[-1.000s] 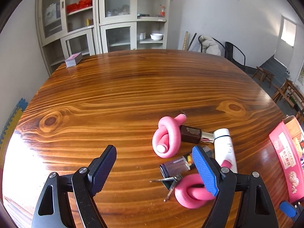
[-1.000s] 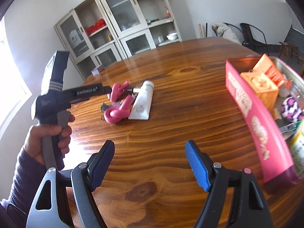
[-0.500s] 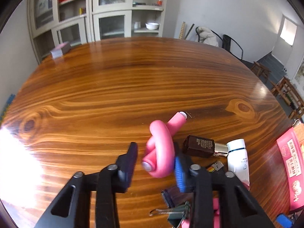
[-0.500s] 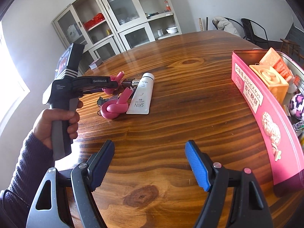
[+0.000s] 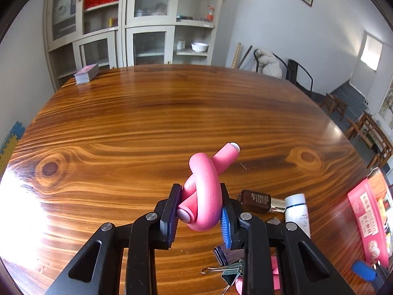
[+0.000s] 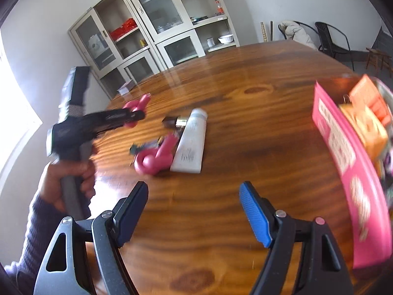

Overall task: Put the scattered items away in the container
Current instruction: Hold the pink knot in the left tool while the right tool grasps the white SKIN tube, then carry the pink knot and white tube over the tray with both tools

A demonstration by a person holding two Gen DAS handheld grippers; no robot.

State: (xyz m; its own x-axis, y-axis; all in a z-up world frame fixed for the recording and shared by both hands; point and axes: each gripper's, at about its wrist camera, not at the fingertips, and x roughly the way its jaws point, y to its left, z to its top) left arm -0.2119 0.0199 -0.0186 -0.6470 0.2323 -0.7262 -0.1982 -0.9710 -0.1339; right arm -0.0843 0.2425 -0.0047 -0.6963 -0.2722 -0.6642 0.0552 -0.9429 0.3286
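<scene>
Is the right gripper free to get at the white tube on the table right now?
Probably yes: the right gripper is open and empty, and only bare table lies between it and the white tube.

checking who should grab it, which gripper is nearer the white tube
Left. The left gripper, jaws closing on a pink foam knot, is just beside the white tube. The right gripper hangs open, nearer the camera, with bare table between.

Wood table, glossy, w/ a small card deck at its far left corner. Behind far edge: cream cabinet w/ glass doors, red stuff on a shelf, white bowl lower right. Black chairs past the far right edge, one w/ a pale coat. Stools further right.
</scene>
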